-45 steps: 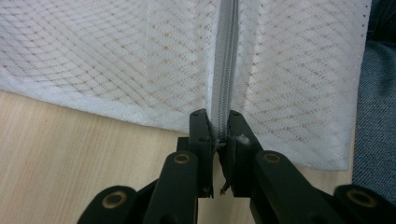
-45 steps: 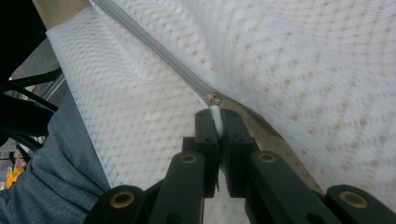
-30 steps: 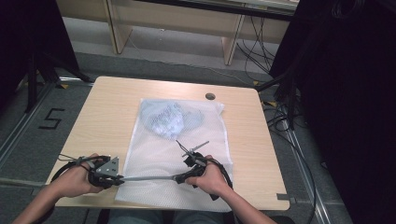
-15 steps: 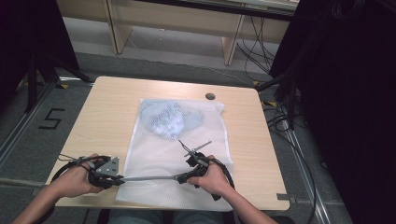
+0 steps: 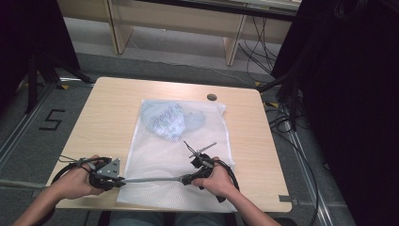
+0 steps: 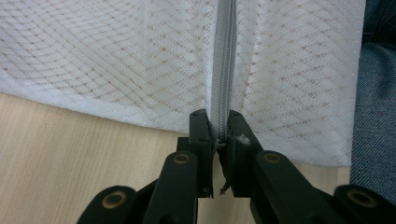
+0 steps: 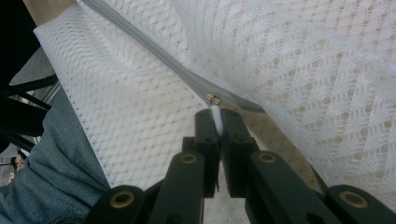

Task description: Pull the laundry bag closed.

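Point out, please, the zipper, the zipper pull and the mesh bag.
zipper (image 6: 223, 70), left gripper view, grey tape.
zipper pull (image 7: 215, 117), right gripper view, white tab.
mesh bag (image 5: 226, 136), high view, bare mesh.

A white mesh laundry bag (image 5: 179, 155) lies flat on the light wooden tabletop (image 5: 113, 113), with a pale blue crumpled garment (image 5: 171, 120) showing through its far half. A grey zipper (image 6: 223, 60) runs along the bag's near end. Its closed tape end sits clamped between the left gripper's (image 6: 219, 135) jaws and stretches straight away from them. The small white zipper pull (image 7: 215, 114) stands pinched between the right gripper's (image 7: 217, 123) jaws, the metal slider just beyond their tips.
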`<state>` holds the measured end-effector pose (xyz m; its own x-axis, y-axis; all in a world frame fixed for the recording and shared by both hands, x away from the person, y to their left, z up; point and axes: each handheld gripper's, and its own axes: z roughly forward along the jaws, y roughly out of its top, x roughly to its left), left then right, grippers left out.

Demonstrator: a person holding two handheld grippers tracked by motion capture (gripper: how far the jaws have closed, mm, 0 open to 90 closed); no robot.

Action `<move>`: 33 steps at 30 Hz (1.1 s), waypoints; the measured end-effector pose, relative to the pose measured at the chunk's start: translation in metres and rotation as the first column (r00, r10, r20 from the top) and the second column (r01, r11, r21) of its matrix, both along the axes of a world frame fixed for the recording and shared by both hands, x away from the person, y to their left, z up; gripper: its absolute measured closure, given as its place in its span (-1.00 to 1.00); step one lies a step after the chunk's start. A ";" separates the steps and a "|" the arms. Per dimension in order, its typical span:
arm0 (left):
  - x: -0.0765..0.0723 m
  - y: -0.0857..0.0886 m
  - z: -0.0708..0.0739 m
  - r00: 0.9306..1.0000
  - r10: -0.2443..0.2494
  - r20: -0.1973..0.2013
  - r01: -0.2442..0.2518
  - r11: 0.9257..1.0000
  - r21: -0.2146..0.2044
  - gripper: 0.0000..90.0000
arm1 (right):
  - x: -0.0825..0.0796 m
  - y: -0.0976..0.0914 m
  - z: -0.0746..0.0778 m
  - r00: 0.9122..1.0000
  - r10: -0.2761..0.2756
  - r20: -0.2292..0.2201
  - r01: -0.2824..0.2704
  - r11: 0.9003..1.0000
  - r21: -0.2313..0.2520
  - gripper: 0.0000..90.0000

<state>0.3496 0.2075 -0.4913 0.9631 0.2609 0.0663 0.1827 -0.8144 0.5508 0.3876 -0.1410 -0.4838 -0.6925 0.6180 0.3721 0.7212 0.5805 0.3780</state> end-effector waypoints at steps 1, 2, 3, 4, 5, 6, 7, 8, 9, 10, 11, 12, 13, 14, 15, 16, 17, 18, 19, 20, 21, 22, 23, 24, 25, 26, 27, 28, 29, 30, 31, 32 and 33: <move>0.000 0.000 0.000 1.000 -0.002 -0.001 0.002 1.000 -0.001 0.84 | 0.000 0.000 0.000 1.000 0.000 0.000 0.000 1.000 0.000 0.93; 0.000 0.000 0.000 1.000 0.000 0.003 0.000 1.000 0.001 0.84 | 0.000 0.000 0.000 1.000 0.005 0.000 -0.005 1.000 0.005 0.93; 0.000 0.000 0.000 1.000 0.000 0.004 0.000 1.000 0.001 0.84 | 0.000 0.000 -0.001 1.000 0.025 0.013 -0.026 0.999 0.036 0.93; 0.000 0.000 0.000 1.000 0.000 0.003 0.000 1.000 0.000 0.84 | 0.000 -0.001 -0.001 1.000 0.012 -0.006 -0.011 1.000 0.017 0.93; 0.000 0.000 0.000 1.000 0.000 0.002 0.000 1.000 -0.001 0.84 | 0.000 -0.001 -0.001 1.000 0.012 -0.006 -0.011 1.000 0.017 0.93; 0.000 0.000 0.000 1.000 -0.001 0.001 0.001 1.000 -0.002 0.83 | 0.000 -0.001 -0.001 1.000 0.018 0.000 -0.018 1.000 0.017 0.93; 0.000 0.000 0.000 1.000 -0.001 0.000 0.001 1.000 -0.002 0.84 | -0.001 -0.002 -0.001 1.000 0.004 0.009 -0.004 1.000 0.006 0.93; 0.000 0.000 0.000 1.000 0.000 0.000 0.000 1.000 -0.002 0.83 | -0.001 -0.002 0.000 1.000 -0.006 -0.008 0.006 1.000 -0.004 0.93; 0.000 0.000 0.000 1.000 -0.002 0.002 0.002 1.000 0.000 0.83 | 0.000 -0.002 -0.001 1.000 0.009 0.000 -0.009 1.000 0.013 0.93; 0.000 0.000 0.000 1.000 -0.005 -0.006 0.005 1.000 -0.001 0.84 | 0.000 -0.003 -0.001 1.000 0.019 0.010 -0.019 0.999 0.030 0.93; 0.000 0.000 0.001 1.000 -0.008 -0.011 0.008 1.000 0.006 0.83 | -0.001 -0.004 -0.001 1.000 0.015 0.000 -0.015 1.000 0.025 0.93; 0.000 0.000 0.000 1.000 -0.006 -0.008 0.006 1.000 0.003 0.83 | -0.001 -0.004 -0.001 1.000 0.015 0.000 -0.015 1.000 0.025 0.93; 0.000 0.000 0.000 1.000 0.000 0.001 0.000 1.000 -0.002 0.83 | -0.001 -0.005 -0.002 1.000 0.013 0.005 -0.013 1.000 0.019 0.93; 0.000 0.000 0.000 1.000 -0.001 0.001 0.001 1.000 0.000 0.83 | -0.001 -0.006 -0.001 1.000 0.007 -0.005 -0.007 1.000 0.011 0.93; 0.000 0.000 0.000 1.000 -0.001 0.001 0.001 1.000 0.001 0.83 | 0.000 -0.008 -0.002 1.000 0.013 0.005 -0.013 1.000 0.017 0.93; 0.000 0.000 0.000 1.000 0.000 0.001 0.000 1.000 0.000 0.83 | 0.000 -0.008 -0.002 1.000 0.013 0.005 -0.013 1.000 0.017 0.93; 0.000 0.000 0.000 1.000 0.000 0.001 0.000 1.000 0.000 0.83 | -0.002 -0.009 -0.001 1.000 -0.003 -0.006 0.003 1.000 0.002 0.93; 0.000 0.000 0.000 1.000 -0.002 -0.001 0.002 1.000 -0.003 0.83 | -0.002 -0.009 -0.001 1.000 -0.003 -0.006 0.003 1.000 0.002 0.93; 0.000 0.000 0.001 1.000 -0.008 0.002 0.008 1.000 0.007 0.83 | -0.001 -0.010 -0.001 1.000 0.012 0.007 -0.012 1.000 0.029 0.93; 0.000 0.000 0.001 1.000 -0.008 0.002 0.008 1.000 0.007 0.83 | -0.001 -0.010 -0.001 1.000 0.012 0.007 -0.012 1.000 0.029 0.93; -0.001 -0.001 0.000 1.000 0.001 -0.001 -0.001 1.000 -0.004 0.83 | -0.001 -0.011 -0.001 1.000 0.009 0.011 -0.009 1.000 0.024 0.93; -0.001 0.000 0.000 1.000 0.001 -0.001 -0.001 1.000 -0.004 0.83 | 0.000 -0.012 -0.002 1.000 0.018 0.019 -0.018 1.000 0.017 0.93; 0.000 0.000 0.000 1.000 0.000 0.001 0.000 1.000 -0.002 0.83 | -0.003 -0.012 0.000 1.000 -0.004 -0.006 0.004 1.000 0.020 0.93; 0.000 0.000 0.000 1.000 0.000 0.000 0.000 1.000 -0.002 0.83 | -0.003 -0.012 0.000 1.000 -0.004 -0.006 0.004 1.000 0.020 0.93; 0.000 0.000 0.000 1.000 0.000 0.000 0.000 1.000 -0.001 0.83 | -0.001 -0.013 -0.001 1.000 0.009 0.012 -0.010 1.000 0.017 0.93; 0.000 0.000 0.000 1.000 0.000 0.000 0.000 1.000 -0.001 0.83 | -0.001 -0.014 -0.001 1.000 0.012 0.008 -0.012 1.000 0.020 0.93; 0.000 0.000 0.000 1.000 -0.005 -0.010 0.005 1.000 -0.002 0.83 | -0.002 -0.014 0.000 1.000 0.005 0.008 -0.005 1.000 0.022 0.93; 0.000 0.000 0.000 1.000 -0.004 -0.009 0.004 1.000 -0.003 0.83 | -0.002 -0.014 0.000 1.000 0.000 0.003 0.000 1.000 0.022 0.93; 0.000 0.000 0.000 1.000 -0.001 0.000 0.001 1.000 -0.002 0.83 | -0.003 -0.015 0.001 1.000 -0.023 -0.017 0.023 1.000 -0.005 0.93; 0.000 0.000 0.000 1.000 -0.004 -0.006 0.004 1.000 -0.004 0.83 | -0.003 -0.015 0.001 1.000 -0.022 -0.015 0.022 1.000 -0.001 0.93; 0.001 0.000 0.000 1.000 -0.008 -0.012 0.008 1.000 0.002 0.83 | -0.002 -0.016 0.000 1.000 0.000 0.004 0.000 1.000 0.020 0.93; 0.000 0.000 0.001 1.000 -0.007 -0.011 0.007 1.000 0.000 0.83 | -0.002 -0.016 0.000 1.000 0.001 0.011 -0.001 1.000 0.022 0.93; 0.000 0.000 0.001 1.000 -0.006 -0.011 0.006 1.000 -0.001 0.83 | -0.002 -0.017 0.001 1.000 -0.002 0.007 0.002 1.000 0.022 0.93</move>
<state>0.3499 0.2076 -0.4906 0.9654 0.2547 0.0558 0.1834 -0.8153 0.5493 0.3855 -0.1578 -0.4833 -0.6941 0.6110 0.3806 0.7194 0.5710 0.3954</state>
